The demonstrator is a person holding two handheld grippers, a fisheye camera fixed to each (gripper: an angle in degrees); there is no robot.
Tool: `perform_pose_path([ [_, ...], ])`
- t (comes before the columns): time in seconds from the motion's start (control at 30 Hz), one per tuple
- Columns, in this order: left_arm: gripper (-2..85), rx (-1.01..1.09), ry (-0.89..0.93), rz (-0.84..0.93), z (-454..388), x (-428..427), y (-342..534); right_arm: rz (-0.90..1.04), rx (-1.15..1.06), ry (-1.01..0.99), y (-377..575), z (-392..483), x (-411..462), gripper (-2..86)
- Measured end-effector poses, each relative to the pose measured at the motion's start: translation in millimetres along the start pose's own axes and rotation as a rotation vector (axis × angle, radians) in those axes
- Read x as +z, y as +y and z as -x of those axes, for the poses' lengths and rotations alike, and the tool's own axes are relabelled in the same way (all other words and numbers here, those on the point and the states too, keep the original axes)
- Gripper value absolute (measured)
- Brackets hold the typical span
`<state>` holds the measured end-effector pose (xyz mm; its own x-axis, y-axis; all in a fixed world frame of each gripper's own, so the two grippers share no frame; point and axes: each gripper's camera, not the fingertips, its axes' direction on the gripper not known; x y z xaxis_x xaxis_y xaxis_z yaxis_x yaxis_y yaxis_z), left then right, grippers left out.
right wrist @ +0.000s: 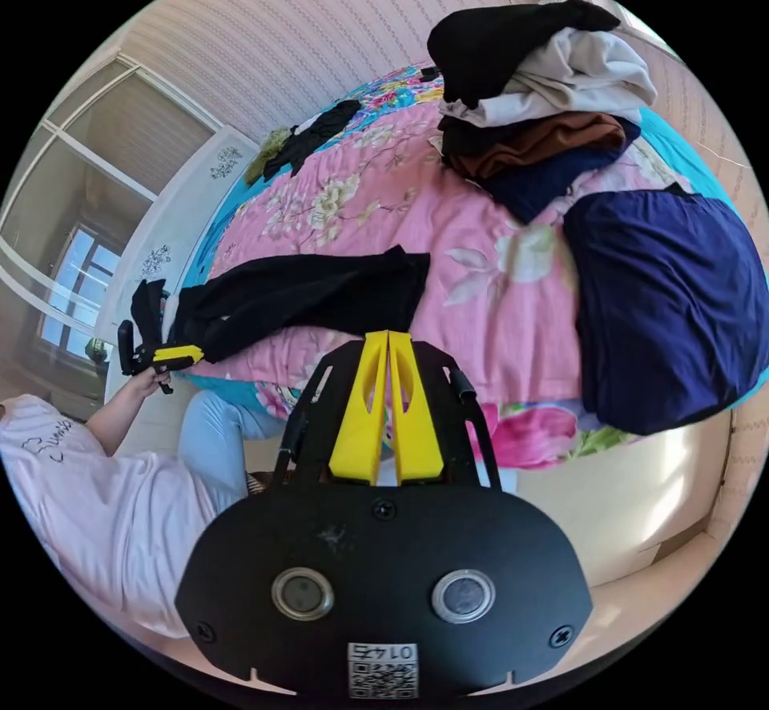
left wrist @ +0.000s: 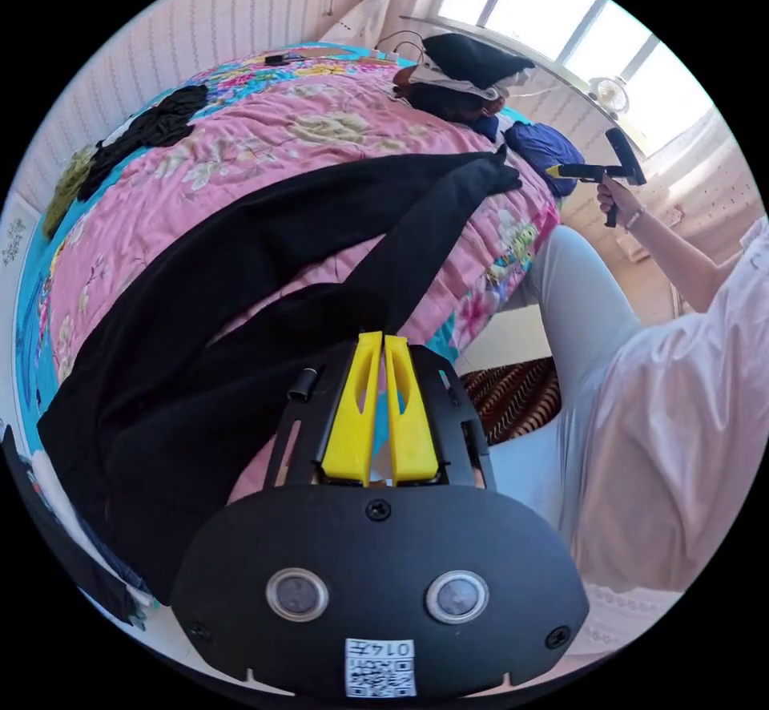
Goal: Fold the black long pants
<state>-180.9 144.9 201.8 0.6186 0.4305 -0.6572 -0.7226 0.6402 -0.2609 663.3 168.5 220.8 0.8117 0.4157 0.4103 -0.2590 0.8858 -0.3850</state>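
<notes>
The black long pants (left wrist: 264, 261) lie spread flat across a pink flowered bedspread (left wrist: 240, 141), legs stretched toward the far side. My left gripper (left wrist: 383, 337) is shut, its yellow tips hovering over the near edge of the pants, and I see no cloth pinched between them. In the right gripper view the pants (right wrist: 304, 289) lie beyond my right gripper (right wrist: 388, 335), which is shut on nothing above the bed edge. A hand holds the left gripper (right wrist: 178, 355) beside the pants' other end. The right gripper (left wrist: 597, 173) is held in the air past the leg ends.
A heap of mixed clothes (right wrist: 545, 101) and a folded navy garment (right wrist: 665, 301) sit on the bed near the leg ends. More dark clothing (left wrist: 152, 125) lies at the far side. A person in a pale shirt (left wrist: 681, 421) stands by the bed, above a striped rug (left wrist: 513, 397).
</notes>
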Motion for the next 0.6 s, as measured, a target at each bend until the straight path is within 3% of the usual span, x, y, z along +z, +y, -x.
perform_pose_path([
  [0.17,-0.6,-0.065,-0.027,0.02,6.5,-7.4,-7.9,0.034,0.014,0.061,-3.1,-21.3,-1.9,1.1],
  [0.37,1.8,0.035,-0.242,-0.116,28.1,-35.7,-87.2,-0.06,-0.005,0.04,-74.2,-31.2,12.7,7.5],
  [0.53,6.2,-0.009,-0.205,-0.161,66.5,-1.9,-194.2,0.125,0.013,0.059,-121.1,-47.2,53.4,9.3],
  [0.6,7.2,-0.008,-0.246,-0.098,74.5,21.3,-225.1,0.131,0.022,0.071,-125.2,-54.2,51.9,6.9],
])
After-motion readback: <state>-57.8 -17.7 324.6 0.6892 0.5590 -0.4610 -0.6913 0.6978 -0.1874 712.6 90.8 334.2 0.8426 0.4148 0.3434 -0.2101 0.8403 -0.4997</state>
